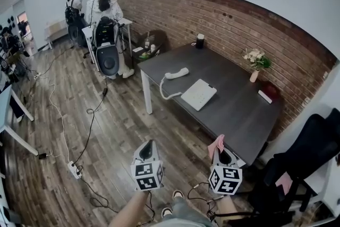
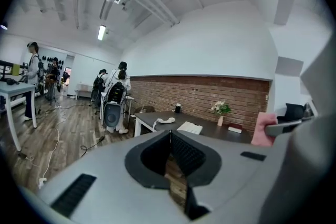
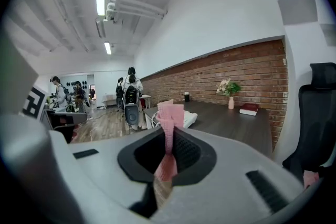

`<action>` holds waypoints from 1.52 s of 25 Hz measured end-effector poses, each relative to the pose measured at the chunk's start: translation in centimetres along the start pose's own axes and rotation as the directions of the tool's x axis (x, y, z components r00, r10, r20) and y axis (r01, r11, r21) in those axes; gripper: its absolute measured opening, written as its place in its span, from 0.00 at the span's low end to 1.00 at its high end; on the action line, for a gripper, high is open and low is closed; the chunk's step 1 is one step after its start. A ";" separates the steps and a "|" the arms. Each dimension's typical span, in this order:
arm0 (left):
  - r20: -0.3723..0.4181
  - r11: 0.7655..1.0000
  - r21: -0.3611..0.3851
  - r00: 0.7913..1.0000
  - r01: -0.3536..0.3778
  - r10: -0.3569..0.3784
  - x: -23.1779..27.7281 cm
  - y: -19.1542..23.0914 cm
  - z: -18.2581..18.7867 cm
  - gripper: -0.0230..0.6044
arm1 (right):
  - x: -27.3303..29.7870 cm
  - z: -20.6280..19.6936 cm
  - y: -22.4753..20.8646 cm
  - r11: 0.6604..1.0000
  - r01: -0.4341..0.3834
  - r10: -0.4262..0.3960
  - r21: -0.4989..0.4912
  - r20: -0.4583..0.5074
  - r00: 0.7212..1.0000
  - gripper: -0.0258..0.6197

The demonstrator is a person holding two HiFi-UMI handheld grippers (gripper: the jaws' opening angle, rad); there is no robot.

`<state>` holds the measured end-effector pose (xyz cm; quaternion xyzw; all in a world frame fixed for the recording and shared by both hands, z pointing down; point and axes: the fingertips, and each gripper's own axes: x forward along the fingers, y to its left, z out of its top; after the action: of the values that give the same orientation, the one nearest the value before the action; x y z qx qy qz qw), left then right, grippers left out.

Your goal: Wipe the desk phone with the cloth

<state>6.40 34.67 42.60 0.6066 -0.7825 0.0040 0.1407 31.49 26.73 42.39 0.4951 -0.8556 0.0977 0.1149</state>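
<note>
Though soft, pink cloth (image 3: 169, 115) between jaws

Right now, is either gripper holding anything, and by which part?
The right gripper is shut on the pink cloth, pinched at a bunched middle part, one end sticking past the tips. The left gripper is shut and empty.

Pink cloth (image 3: 169, 113), white phone (image 1: 198, 94) (dark desk (image 1: 236, 111))

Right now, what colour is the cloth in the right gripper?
Pink. The cloth shows best in the right gripper view, pinched in the right gripper.
</note>
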 end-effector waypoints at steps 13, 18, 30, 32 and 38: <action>-0.002 1.000 0.004 1.000 -0.010 0.010 10.4 1.9 2.5 0.05 | 10.7 4.0 -1.1 1.000 -0.017 0.017 0.006 0.027 0.999 0.07; 0.000 0.999 0.037 1.000 0.003 -0.003 15.9 1.7 4.7 0.05 | 16.0 5.9 -2.3 0.999 -0.017 0.016 0.030 0.032 0.999 0.07; -0.012 0.992 0.104 0.998 0.070 -0.069 29.0 -0.7 7.8 0.05 | 27.1 8.4 -8.0 0.994 0.041 -0.043 0.102 0.023 0.999 0.07; -0.014 0.991 0.109 0.997 0.075 -0.074 30.7 -0.7 8.1 0.05 | 28.5 8.6 -8.6 0.992 0.049 -0.051 0.115 0.019 0.999 0.07; -0.035 0.991 0.100 0.996 0.088 -0.085 34.6 -0.1 8.3 0.05 | 31.7 8.7 -9.7 0.989 0.074 -0.074 0.128 -0.004 0.997 0.07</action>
<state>-3.07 0.34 42.42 0.6463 -0.7519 0.0469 0.1218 23.74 -6.58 43.86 0.5330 -0.8287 0.1475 0.0861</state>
